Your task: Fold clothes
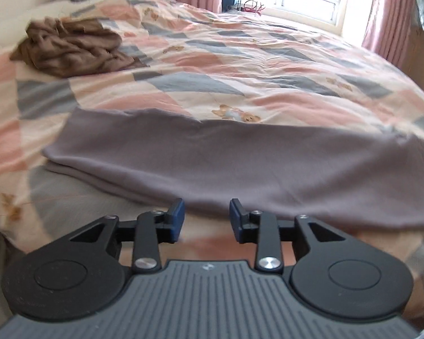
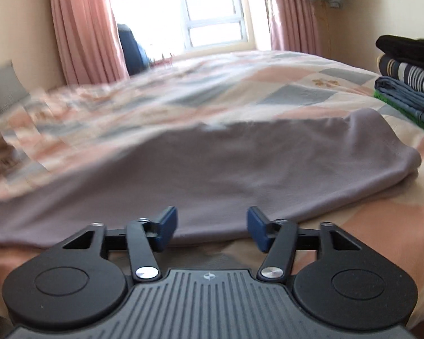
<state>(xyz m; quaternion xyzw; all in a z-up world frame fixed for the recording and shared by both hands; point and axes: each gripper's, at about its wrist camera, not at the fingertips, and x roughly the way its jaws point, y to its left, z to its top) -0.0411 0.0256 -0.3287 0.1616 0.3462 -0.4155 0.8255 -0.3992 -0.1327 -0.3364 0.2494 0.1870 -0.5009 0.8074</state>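
Your left gripper (image 1: pixel 207 217) and your right gripper (image 2: pixel 212 226) both have the blue-padded jaws spread apart, and nothing is between them. Each one hangs just before the near edge of the long, flat, grey-lilac knitted garment (image 1: pixel 226 163), which lies across the front part of the bed with the pink, grey and cream patchwork quilt (image 1: pixel 240 65). The garment looks already folded once along its length — you can see a doubled edge at its left end — so I judge that the grippers wait here, one toward each end, to take the near hem for the next fold.

There is no box or basket in view. The nearest thing to a container is the stack of folded clothes (image 2: pixel 410 84) at the far right of the bed: a black piece on top, then a striped one, a blue one and something green below. Probably finished pieces go there. A crumpled brown garment (image 1: pixel 70 48) sits well apart at the far left of the quilt — it seems not yet folded.
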